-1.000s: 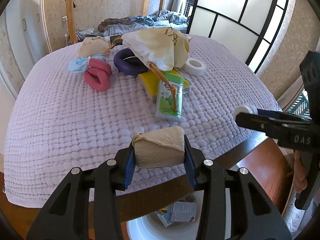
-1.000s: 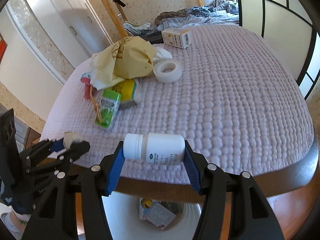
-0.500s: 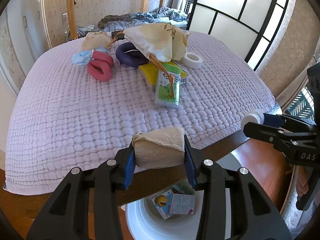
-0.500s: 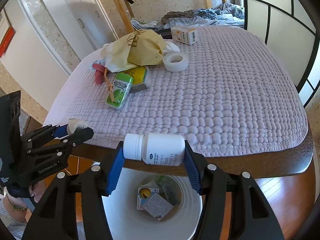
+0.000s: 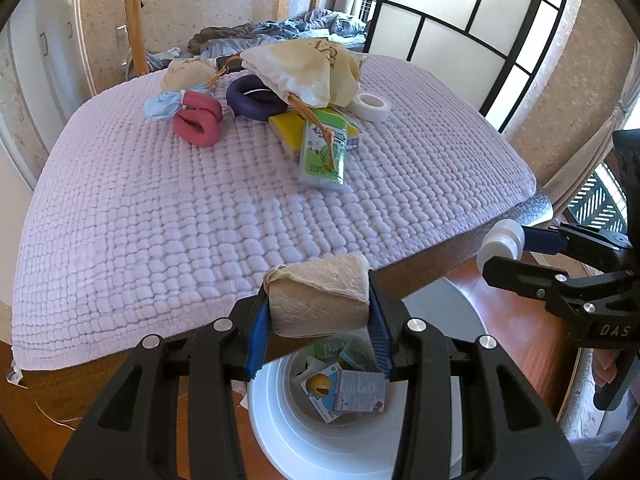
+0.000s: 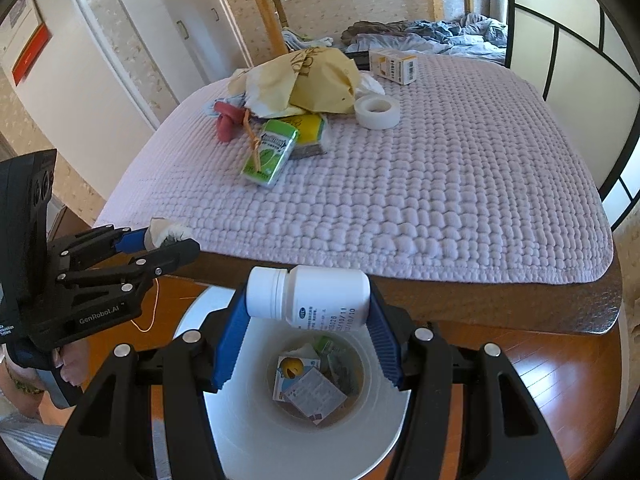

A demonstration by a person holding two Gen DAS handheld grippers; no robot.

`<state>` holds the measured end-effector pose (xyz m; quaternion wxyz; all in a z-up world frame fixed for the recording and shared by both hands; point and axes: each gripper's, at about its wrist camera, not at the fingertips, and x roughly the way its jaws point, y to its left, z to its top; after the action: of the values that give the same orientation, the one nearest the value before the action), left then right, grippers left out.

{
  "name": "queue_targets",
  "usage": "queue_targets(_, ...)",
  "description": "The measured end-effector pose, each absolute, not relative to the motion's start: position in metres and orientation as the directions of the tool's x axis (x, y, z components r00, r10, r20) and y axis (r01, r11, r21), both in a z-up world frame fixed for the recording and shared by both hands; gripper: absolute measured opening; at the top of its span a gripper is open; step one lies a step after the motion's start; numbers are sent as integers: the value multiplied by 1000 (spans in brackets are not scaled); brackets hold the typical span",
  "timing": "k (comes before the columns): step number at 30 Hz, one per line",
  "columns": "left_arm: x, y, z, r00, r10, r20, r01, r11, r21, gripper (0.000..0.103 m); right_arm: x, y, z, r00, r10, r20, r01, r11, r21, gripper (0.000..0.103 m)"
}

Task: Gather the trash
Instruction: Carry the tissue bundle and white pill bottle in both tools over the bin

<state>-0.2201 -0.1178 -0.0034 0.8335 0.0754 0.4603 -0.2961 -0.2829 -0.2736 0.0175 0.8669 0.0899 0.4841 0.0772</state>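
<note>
My left gripper is shut on a wad of beige paper towel and holds it above the white trash bin. My right gripper is shut on a white pill bottle, lying sideways, above the same bin. The bin holds several wrappers and packets. The right gripper with the bottle also shows in the left wrist view. The left gripper with the wad also shows in the right wrist view.
The bed with a lilac quilt carries a yellow paper bag, a green tissue pack, a tape roll, red and purple rings and a small carton. The bin stands on wooden floor at the bed's edge.
Both grippers have pulled back off the bed and moved over the bin, each still holding its item. The bin's inside has come into fuller view.
</note>
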Motion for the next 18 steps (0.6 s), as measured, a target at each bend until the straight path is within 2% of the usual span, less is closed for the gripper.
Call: queue_targets(18, -248, -118, -11, 329, -423, -844, 629, 765, -138, 44, -304, -256, 4, 456, 237, -858, -98, 971, 216, 55)
